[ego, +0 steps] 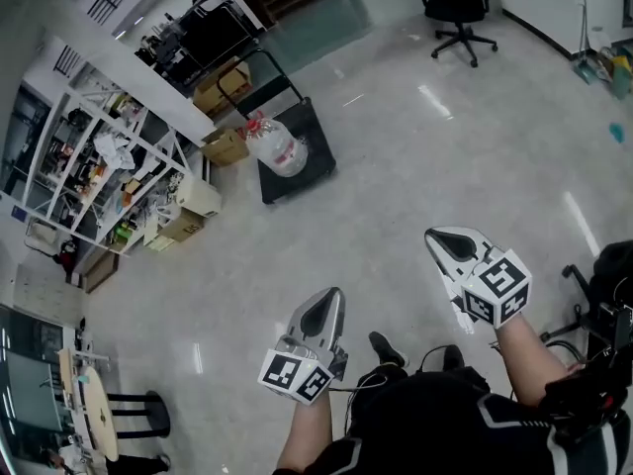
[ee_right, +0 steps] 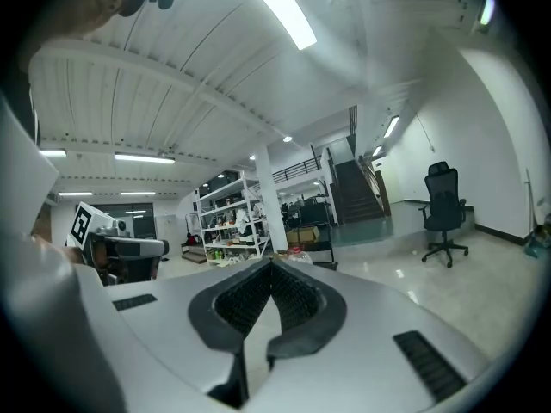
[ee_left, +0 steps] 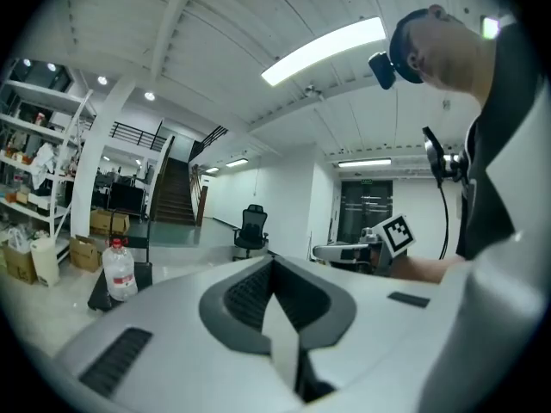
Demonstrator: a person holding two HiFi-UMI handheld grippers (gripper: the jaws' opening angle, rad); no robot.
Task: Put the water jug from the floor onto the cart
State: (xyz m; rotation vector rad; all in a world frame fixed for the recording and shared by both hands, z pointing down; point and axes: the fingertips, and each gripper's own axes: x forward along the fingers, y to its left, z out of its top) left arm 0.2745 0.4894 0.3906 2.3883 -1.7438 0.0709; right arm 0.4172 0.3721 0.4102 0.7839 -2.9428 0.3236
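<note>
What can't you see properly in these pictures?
- Jug label: too small to read in the head view and the left gripper view.
- Cart wheels: hidden under its deck in the head view.
- Cart deck in the right gripper view: hidden behind the right gripper.
- Shelf items: too small and jumbled to name in any view.

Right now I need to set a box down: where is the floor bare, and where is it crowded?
Bare: the floor between the cart and the office chair, and the stretch on the near side of the cart. Crowded: left of the cart, with cardboard boxes and a packed shelf unit.
</note>
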